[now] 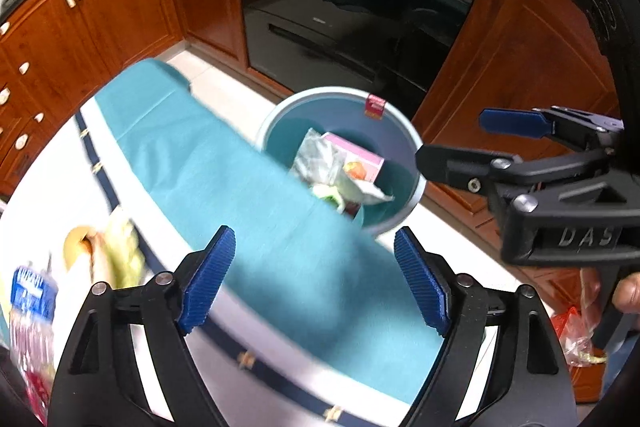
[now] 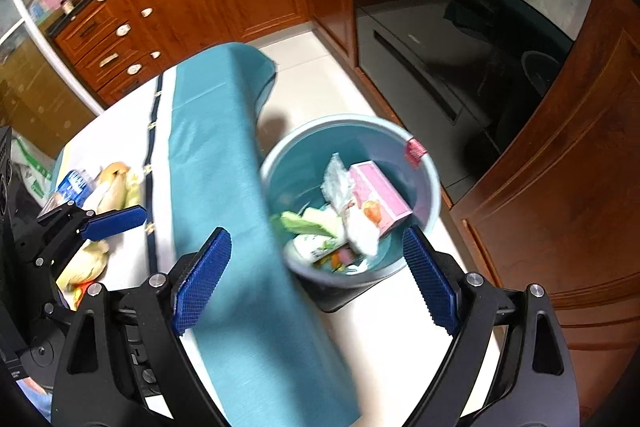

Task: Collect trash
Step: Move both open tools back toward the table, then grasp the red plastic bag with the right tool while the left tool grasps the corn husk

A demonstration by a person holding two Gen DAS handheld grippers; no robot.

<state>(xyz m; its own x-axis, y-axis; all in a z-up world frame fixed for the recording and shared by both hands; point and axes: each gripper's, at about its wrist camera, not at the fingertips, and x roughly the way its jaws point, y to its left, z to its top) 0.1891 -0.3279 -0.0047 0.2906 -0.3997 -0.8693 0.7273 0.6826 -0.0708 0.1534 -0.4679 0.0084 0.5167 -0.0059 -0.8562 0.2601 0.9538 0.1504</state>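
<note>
Both your hand-held grippers, left (image 1: 315, 281) and right (image 2: 317, 281), gape empty; the bin (image 2: 430, 167) is blurred, tabletop (image 1: 44, 187) trash at nine o'clock smeared

You have two claws, left claw (image 1: 314, 281) and right claw (image 2: 317, 281). One bin (image 2: 434, 187) stands on the floor, holding one pink box (image 2: 380, 197). One teal cloth (image 2: 224, 163) covers the bench's edge; perhaps one bottle (image 1: 30, 307).
</note>
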